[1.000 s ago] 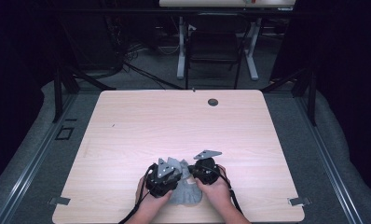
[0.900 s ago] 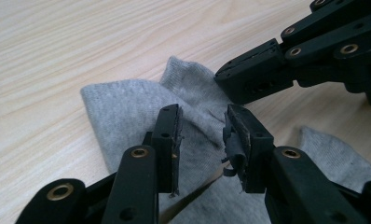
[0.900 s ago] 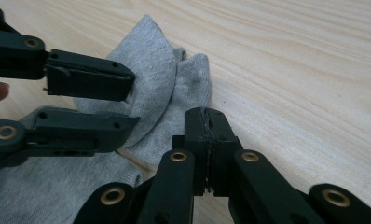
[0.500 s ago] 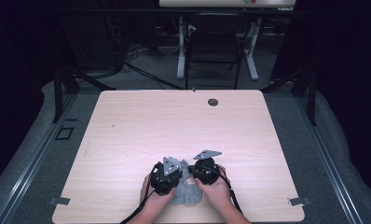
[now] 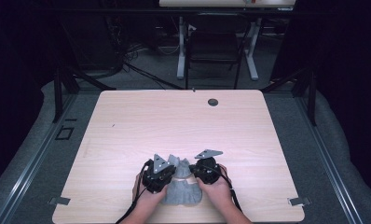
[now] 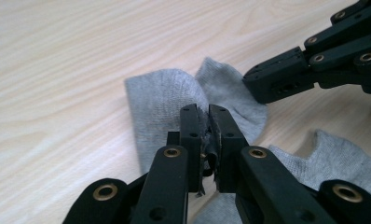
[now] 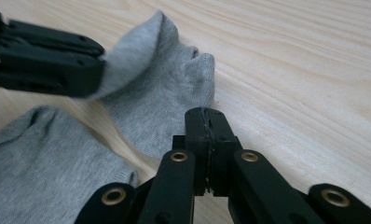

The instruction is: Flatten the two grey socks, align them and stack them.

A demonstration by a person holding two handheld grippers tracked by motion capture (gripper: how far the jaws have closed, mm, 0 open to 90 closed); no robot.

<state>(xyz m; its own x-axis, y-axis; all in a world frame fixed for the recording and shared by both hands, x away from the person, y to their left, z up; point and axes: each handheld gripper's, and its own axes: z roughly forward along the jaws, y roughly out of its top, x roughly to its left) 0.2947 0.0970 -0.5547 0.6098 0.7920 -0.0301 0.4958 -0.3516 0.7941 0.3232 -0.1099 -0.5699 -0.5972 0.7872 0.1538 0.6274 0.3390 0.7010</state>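
Observation:
Two grey socks lie near the table's front edge. The farther grey sock (image 5: 179,163) (image 6: 165,98) (image 7: 160,102) is bunched up between my two grippers. My left gripper (image 5: 167,173) (image 6: 207,126) has just been closing, and its jaws are shut on a raised fold of this sock; that grip shows from the side in the right gripper view (image 7: 97,70). My right gripper (image 5: 198,171) (image 7: 207,122) is shut, with the same sock's edge running in under its tips. The second grey sock (image 5: 181,193) (image 6: 333,158) (image 7: 48,163) lies flat, nearer the person.
The light wooden table (image 5: 183,121) stretches away beyond the socks, with a small dark round hole (image 5: 213,101) near its far edge. Behind the table stand a dark chair (image 5: 214,51) and white desk legs (image 5: 252,51). The person's hands (image 5: 221,196) come in at the front edge.
The left gripper's jaws have closed onto the sock's fold, which now stands a little higher. The right gripper has stayed where it was.

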